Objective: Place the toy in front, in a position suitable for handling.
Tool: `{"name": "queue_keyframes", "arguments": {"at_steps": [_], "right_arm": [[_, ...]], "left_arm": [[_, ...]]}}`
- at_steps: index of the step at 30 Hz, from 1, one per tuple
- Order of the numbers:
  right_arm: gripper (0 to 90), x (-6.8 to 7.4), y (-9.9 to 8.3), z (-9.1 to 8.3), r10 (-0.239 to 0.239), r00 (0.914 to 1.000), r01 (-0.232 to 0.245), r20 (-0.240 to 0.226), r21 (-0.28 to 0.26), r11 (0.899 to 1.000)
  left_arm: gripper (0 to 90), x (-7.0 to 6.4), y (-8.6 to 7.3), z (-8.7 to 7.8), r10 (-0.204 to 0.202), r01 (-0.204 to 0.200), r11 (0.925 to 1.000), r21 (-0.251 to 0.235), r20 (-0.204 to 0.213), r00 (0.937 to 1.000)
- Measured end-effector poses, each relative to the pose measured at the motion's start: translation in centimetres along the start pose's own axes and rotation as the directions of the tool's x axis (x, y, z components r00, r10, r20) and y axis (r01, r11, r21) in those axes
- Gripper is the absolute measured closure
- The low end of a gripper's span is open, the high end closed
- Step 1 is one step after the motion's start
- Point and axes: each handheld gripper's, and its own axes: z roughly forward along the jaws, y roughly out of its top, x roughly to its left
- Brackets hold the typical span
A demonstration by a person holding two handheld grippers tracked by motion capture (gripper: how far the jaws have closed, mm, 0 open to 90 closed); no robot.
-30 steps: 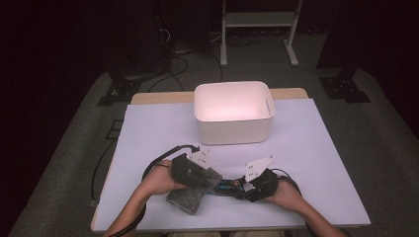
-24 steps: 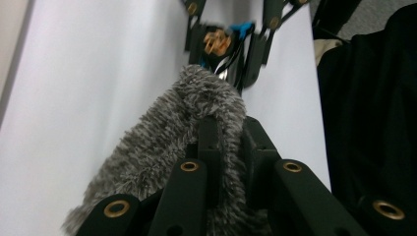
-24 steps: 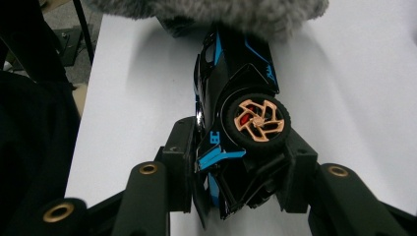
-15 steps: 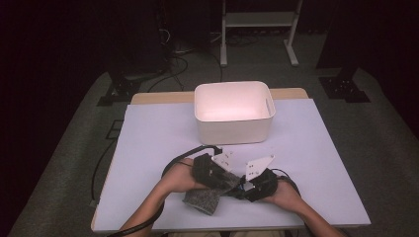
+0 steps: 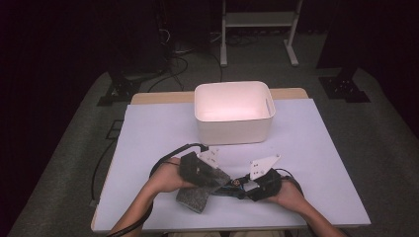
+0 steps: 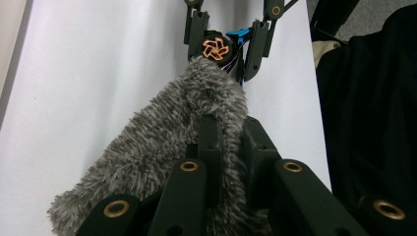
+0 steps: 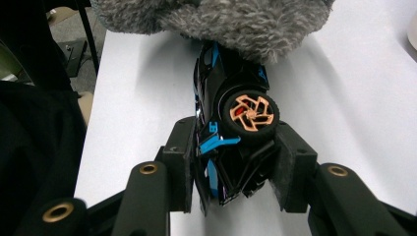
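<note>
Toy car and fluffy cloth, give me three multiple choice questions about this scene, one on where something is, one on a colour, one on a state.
1. Where is the white bin?
A. on the table beyond both grippers
B. on the floor left of the table
C. between the two grippers

2. What colour are the spokes of the toy car wheel?
A. green
B. orange
C. white

3. What is the left gripper doing?
A. lying open on the table
B. clamped on the grey fluffy cloth
C. holding the bin's rim

Answers: 1 A, the high view shows the bin farther up the table than both hands. 2 B, the right gripper view shows orange spokes. 3 B, its jaws pinch the fluffy cloth, while the right gripper holds the car.
</note>
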Motion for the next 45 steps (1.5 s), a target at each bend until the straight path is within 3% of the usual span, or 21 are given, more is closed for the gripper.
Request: {"name": "queue_keyframes", "arguments": {"at_steps": [12, 23, 26, 30, 35, 40, 45], "right_arm": [[56.6, 0.1, -0.6, 0.2, -0.001, 1.0, 0.0, 0.005, 0.032, 0.999], [56.8, 0.3, -0.5, 0.4, -0.002, 0.9999, 0.002, 0.01, 0.024, 1.0], [56.9, 0.2, -0.6, 0.4, -0.009, 0.9999, 0.009, 0.009, 0.02, 1.0], [56.9, 0.3, -0.5, 0.5, -0.001, 1.0, 0.001, 0.007, 0.022, 1.0], [56.9, 0.2, -0.5, 0.5, -0.002, 1.0, 0.001, 0.01, 0.024, 1.0], [56.9, 0.2, -0.2, 0.7, -0.016, 0.9998, 0.015, 0.015, 0.03, 0.999], [56.9, 0.1, 0.0, 1.0, -0.014, 0.9998, 0.013, 0.017, 0.025, 1.0]], "left_arm": [[80.7, 0.1, 1.4, 0.9, 0.027, -0.027, 0.9993, 0.025, 0.014, 0.9995], [80.9, 0.0, 5.5, 3.6, 0.094, -0.096, 0.995, 0.028, 0.072, 0.9929], [80.9, 0.1, 5.3, 3.6, 0.097, -0.098, 0.9949, 0.02, 0.075, 0.9925], [81.0, 0.0, 4.6, 2.8, 0.1, -0.102, 0.9939, 0.041, 0.043, 0.994], [81.0, 0.9, 2.8, 1.5, 0.045, -0.045, 0.998, 0.043, 0.007, 0.999], [81.0, 0.9, 2.7, 1.7, 0.038, -0.039, 0.9992, 0.013, 0.037, 0.9986], [80.9, 0.3, 4.4, 3.0, 0.089, -0.09, 0.996, 0.005, 0.073, 0.9934]]}}
